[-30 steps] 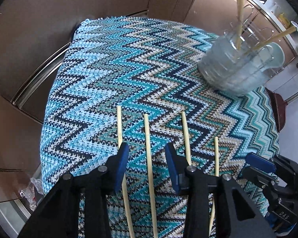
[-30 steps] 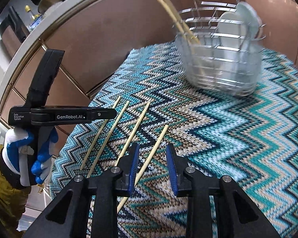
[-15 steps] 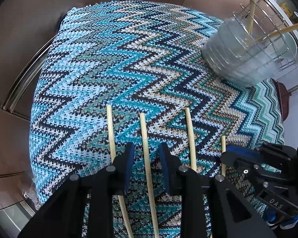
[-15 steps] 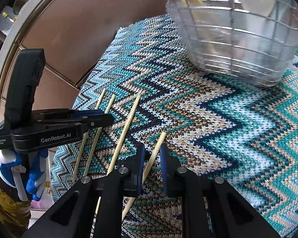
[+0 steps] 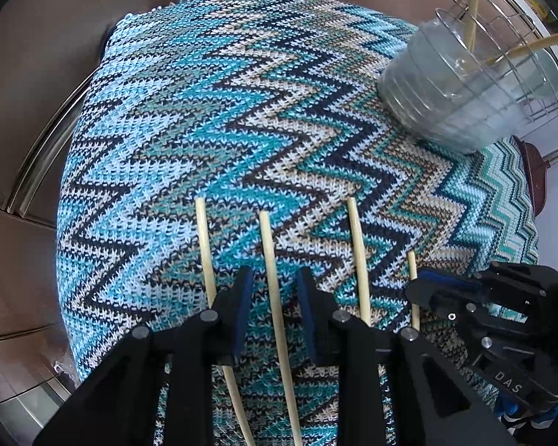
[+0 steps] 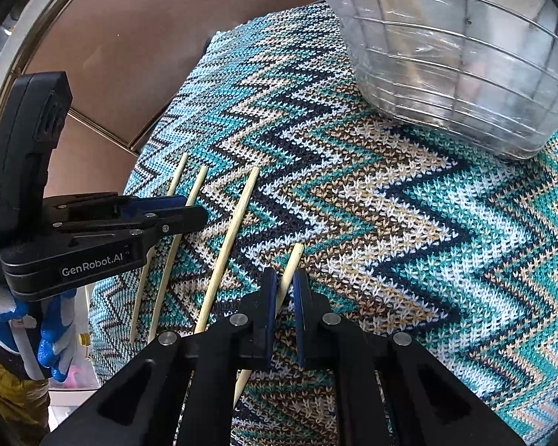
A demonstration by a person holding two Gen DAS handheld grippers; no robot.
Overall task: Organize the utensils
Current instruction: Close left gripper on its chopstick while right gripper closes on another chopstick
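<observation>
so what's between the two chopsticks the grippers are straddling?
One more chopstick, lying loose on the zigzag cloth between the left hand-held gripper's chopstick and the right hand-held gripper's. Both wrist views show it.

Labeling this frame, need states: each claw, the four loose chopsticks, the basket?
left claw: open, straddling second chopstick, not clamped.
right claw: nearly closed around rightmost chopstick; contact unclear.
leftmost chopstick: flat on cloth, free.
third chopstick: flat on cloth, free.
wire basket: upright on cloth, chopsticks standing inside.
</observation>
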